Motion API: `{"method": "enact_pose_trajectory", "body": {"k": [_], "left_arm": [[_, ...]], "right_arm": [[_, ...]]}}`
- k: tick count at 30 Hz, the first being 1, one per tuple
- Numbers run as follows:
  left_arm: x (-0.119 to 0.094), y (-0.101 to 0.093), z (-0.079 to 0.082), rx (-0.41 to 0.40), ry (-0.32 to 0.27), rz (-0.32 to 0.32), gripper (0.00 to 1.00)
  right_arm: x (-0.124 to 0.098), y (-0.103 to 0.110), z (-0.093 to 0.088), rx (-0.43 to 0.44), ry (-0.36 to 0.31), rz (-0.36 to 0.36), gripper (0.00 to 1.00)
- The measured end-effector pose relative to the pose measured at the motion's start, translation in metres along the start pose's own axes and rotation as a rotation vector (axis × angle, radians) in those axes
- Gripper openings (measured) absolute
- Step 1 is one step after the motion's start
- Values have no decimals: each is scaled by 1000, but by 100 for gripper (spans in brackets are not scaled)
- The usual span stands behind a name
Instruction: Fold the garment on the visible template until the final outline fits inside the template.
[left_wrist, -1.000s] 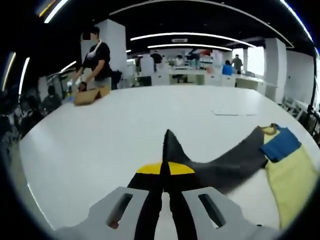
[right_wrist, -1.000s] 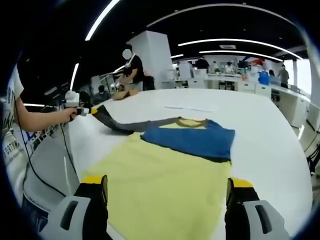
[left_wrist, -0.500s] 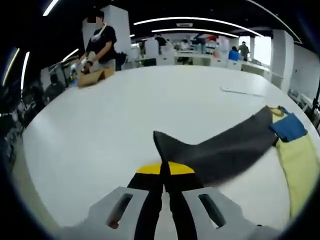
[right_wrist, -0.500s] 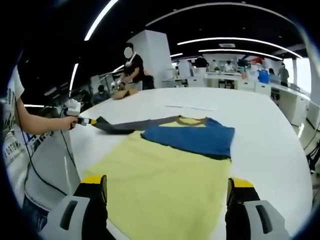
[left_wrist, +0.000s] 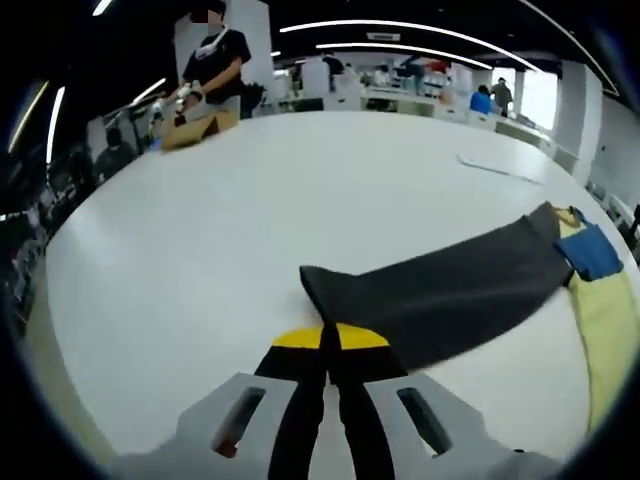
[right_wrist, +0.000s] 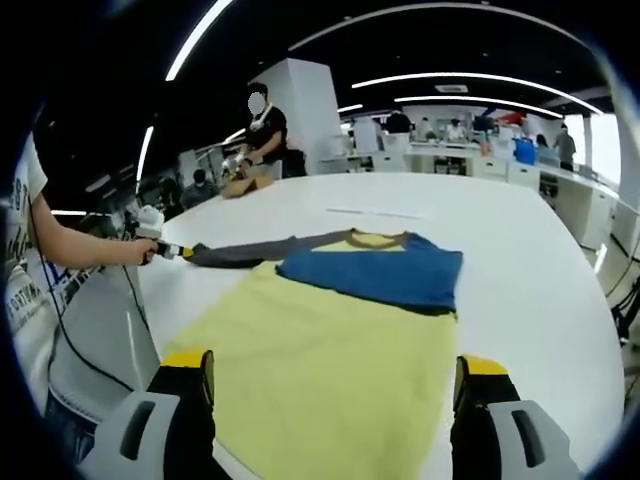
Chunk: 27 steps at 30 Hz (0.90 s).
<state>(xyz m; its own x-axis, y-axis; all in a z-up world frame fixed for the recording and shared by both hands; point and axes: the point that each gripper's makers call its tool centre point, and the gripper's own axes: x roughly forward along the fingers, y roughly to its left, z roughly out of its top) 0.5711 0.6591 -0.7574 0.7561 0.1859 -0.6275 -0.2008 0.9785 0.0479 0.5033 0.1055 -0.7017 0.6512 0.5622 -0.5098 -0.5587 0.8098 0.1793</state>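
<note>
On the white table (right_wrist: 520, 250) lies the garment (right_wrist: 330, 345), its grey sleeve (left_wrist: 440, 300) pulled out sideways by our left gripper (left_wrist: 331, 345), clenched on the cuff to flatten it; our right gripper (right_wrist: 335, 385) waits released, its 2 jaws apart.

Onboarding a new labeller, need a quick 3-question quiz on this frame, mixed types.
1. True or false: the left gripper is shut on the dark grey sleeve of the yellow and blue T-shirt.
2. The right gripper is: A) open above the shirt's yellow part, B) shut on the blue panel, C) shut on the sleeve.
3. Fill in: the sleeve lies stretched out over the ____ round table.

Key: 1 true; 2 A; 3 white.
</note>
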Motion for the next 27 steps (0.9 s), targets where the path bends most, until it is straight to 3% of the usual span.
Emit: {"method": "enact_pose_trajectory", "body": {"k": [3, 13, 21, 27], "left_arm": [[-5, -1, -1, -39, -4, -4, 0], [-25, -7, 4, -53, -41, -11, 0], [-32, -12, -5, -92, -18, -13, 0], [-40, -20, -1, -91, -30, -21, 0]], "right_arm": [[0, 0, 0, 1, 0, 0, 99], [0, 1, 1, -8, -3, 5, 99], [1, 3, 3, -17, -4, 16, 99], [-1, 4, 3, -19, -6, 19, 99]]}}
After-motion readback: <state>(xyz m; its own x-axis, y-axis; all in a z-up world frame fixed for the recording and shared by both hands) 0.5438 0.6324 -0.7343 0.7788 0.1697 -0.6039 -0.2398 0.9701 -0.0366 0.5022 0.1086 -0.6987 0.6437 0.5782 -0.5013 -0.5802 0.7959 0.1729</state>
